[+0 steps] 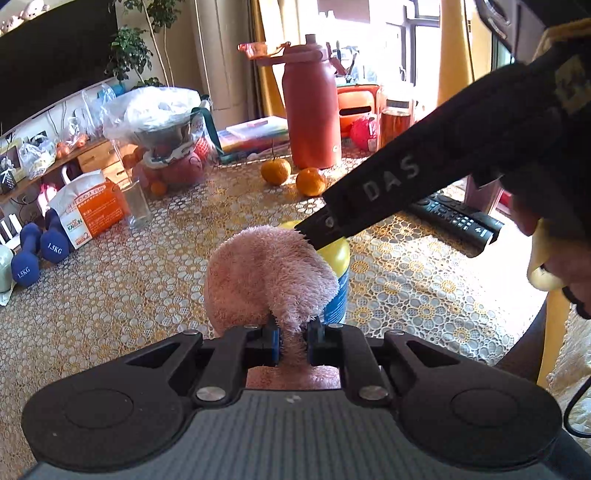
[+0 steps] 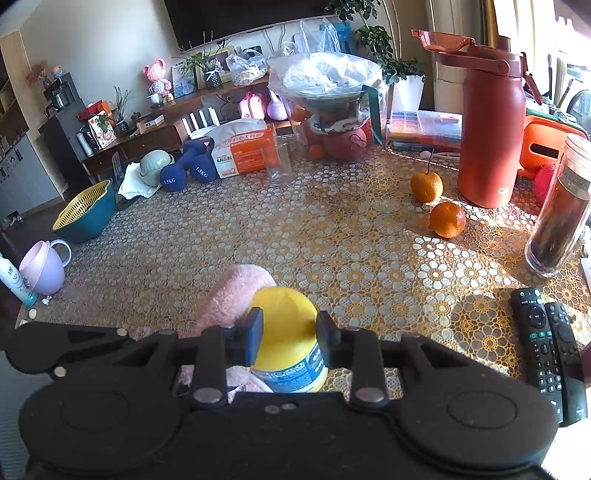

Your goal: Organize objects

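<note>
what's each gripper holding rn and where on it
Left gripper is shut on a pinched fold of the pink towel. Right gripper grips the bottle by its yellow cap, one of the fingers on each side.

We note strong daylight entering from the window (image 1: pixel 417 33) at upper right, blown out to white glare there. Sunlit patches fall on the tablecloth (image 2: pixel 369 258) at right; the left side sits in duller shade. Fisheye distortion bends both frames' edges and darkens the corners. Focus is acceptable centrally, softer on background shelving.
</note>
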Action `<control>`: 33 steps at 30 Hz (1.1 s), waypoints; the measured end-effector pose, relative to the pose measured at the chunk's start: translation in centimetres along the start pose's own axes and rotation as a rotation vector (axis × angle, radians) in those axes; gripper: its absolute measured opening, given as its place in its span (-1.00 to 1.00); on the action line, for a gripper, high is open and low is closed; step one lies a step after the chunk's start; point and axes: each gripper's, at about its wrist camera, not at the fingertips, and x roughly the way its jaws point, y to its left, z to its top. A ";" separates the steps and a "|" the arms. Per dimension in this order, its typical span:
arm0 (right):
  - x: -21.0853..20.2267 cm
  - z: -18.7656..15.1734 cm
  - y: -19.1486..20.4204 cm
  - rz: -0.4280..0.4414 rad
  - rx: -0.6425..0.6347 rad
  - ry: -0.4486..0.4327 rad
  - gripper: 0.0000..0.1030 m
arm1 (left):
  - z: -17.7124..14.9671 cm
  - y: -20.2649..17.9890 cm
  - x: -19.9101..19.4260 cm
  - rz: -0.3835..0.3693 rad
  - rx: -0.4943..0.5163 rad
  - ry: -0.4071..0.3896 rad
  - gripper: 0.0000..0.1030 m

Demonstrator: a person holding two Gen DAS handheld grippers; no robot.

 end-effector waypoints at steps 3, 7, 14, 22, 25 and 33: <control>0.1 0.0 0.0 0.002 -0.002 -0.002 -0.40 | -0.5 0.5 1.2 0.016 0.001 0.031 -0.76; 0.1 -0.1 0.1 -0.001 -0.007 -0.002 -0.41 | -1.5 1.4 2.2 0.062 0.004 0.060 -0.77; 0.0 -0.1 0.2 -0.010 -0.017 -0.004 -0.39 | -3.5 4.3 2.0 0.124 -0.030 0.109 -0.78; -0.1 0.1 0.3 -0.057 -0.020 -0.009 -0.39 | -4.0 5.3 1.9 0.121 -0.067 0.128 -0.78; -0.5 0.2 0.3 -0.080 -0.028 -0.020 -0.36 | -3.9 5.3 1.1 0.121 -0.089 0.112 -0.77; -2.8 -0.8 0.7 -0.079 -0.027 -0.066 -0.19 | -3.6 4.8 -2.1 0.119 -0.109 0.052 -0.50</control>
